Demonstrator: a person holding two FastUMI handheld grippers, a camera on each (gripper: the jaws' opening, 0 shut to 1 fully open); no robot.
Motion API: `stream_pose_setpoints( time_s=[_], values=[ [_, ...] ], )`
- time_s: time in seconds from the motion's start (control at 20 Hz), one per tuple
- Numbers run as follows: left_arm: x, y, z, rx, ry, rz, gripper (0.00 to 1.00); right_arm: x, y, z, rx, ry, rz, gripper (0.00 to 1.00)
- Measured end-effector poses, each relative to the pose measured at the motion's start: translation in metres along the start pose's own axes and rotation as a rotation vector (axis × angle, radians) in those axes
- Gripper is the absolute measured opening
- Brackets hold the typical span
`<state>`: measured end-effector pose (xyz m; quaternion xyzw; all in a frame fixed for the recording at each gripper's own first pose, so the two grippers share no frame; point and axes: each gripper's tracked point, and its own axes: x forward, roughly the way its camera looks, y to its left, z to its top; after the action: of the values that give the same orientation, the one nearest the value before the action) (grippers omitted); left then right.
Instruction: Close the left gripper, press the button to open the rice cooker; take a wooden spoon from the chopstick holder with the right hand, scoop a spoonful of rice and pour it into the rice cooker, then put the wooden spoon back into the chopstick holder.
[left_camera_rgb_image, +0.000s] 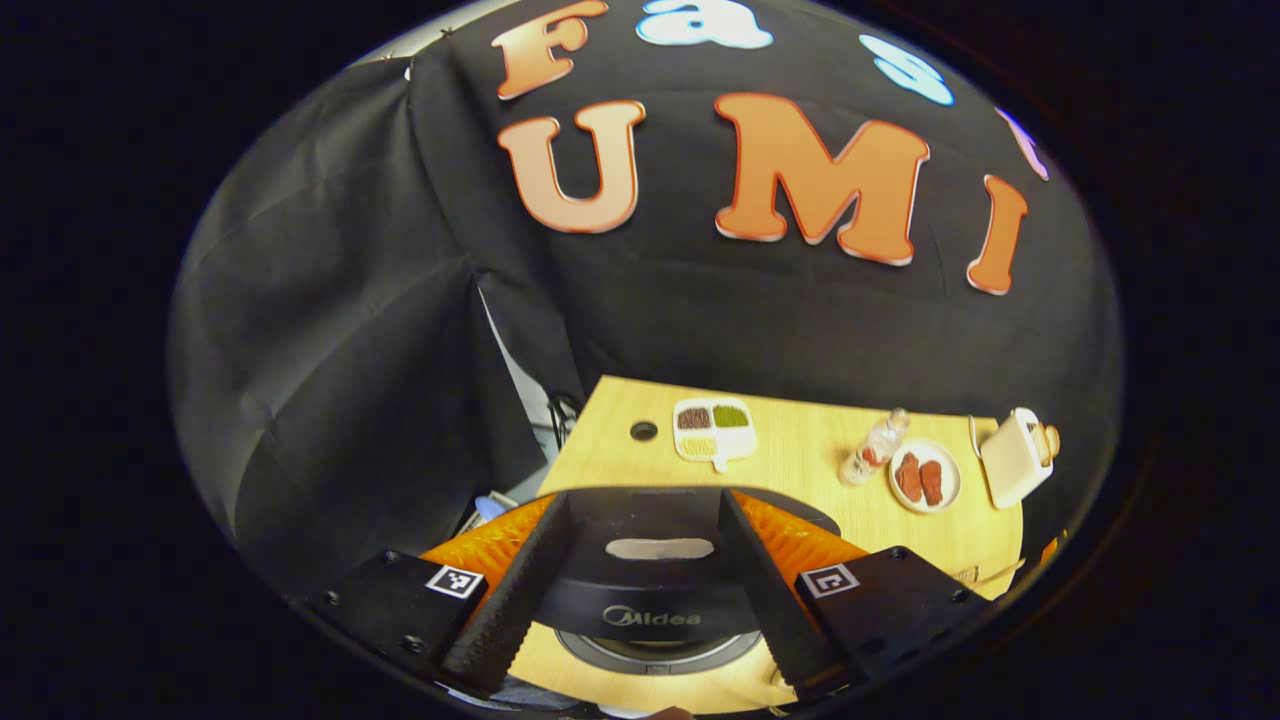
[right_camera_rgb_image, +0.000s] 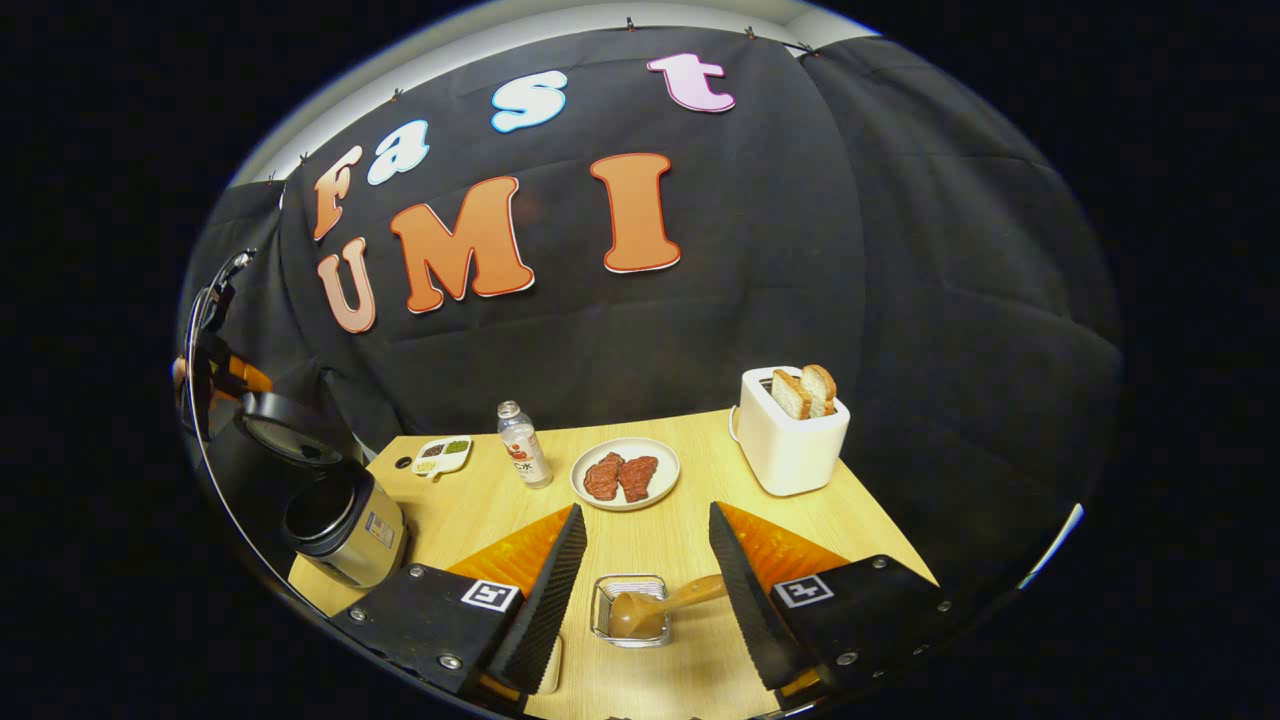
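1. The rice cooker stands at the left of the surface, lid up and pot open; its contents cannot be made out.
2. Left gripper hangs above the cooker, fingers apart.
3. The wooden spoon lies bowl-down in the wire chopstick holder, light and stiff by its look; best pinched on the jutting handle.
4. Right gripper hovers over it, fingers apart.

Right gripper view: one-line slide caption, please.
Open right tongs hover above the wooden spoon in its holder, with the rice cooker lid open.
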<state>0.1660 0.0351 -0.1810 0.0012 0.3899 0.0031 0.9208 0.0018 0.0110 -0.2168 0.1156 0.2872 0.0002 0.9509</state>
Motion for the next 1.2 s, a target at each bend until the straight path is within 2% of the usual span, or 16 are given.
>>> stream_pose_setpoints(
  time_s=[0.25,0.6,0.65,0.85,1.0,1.2],
  values=[
    [-0.002,-0.007,-0.078,0.009,0.196,-0.011,0.98,0.009,0.007,-0.006,-0.019,0.011,0.022,0.78],
    [0.033,-0.011,-0.161,-0.022,0.469,-0.024,0.99,0.013,0.017,-0.013,-0.022,0.032,0.053,0.78],
    [0.037,-0.011,-0.156,-0.013,0.444,-0.024,0.99,0.013,0.017,-0.012,-0.026,0.03,0.053,0.78],
    [0.038,-0.014,-0.162,-0.003,0.506,-0.021,0.98,0.015,0.023,-0.015,-0.037,0.039,0.066,0.78],
    [0.041,-0.014,-0.161,0.007,0.512,-0.02,0.99,0.018,0.032,-0.019,-0.036,0.057,0.083,0.78],
    [0.04,-0.015,-0.159,0.01,0.413,-0.026,0.98,0.018,0.051,-0.014,-0.069,0.035,0.115,0.78]
  ],
)
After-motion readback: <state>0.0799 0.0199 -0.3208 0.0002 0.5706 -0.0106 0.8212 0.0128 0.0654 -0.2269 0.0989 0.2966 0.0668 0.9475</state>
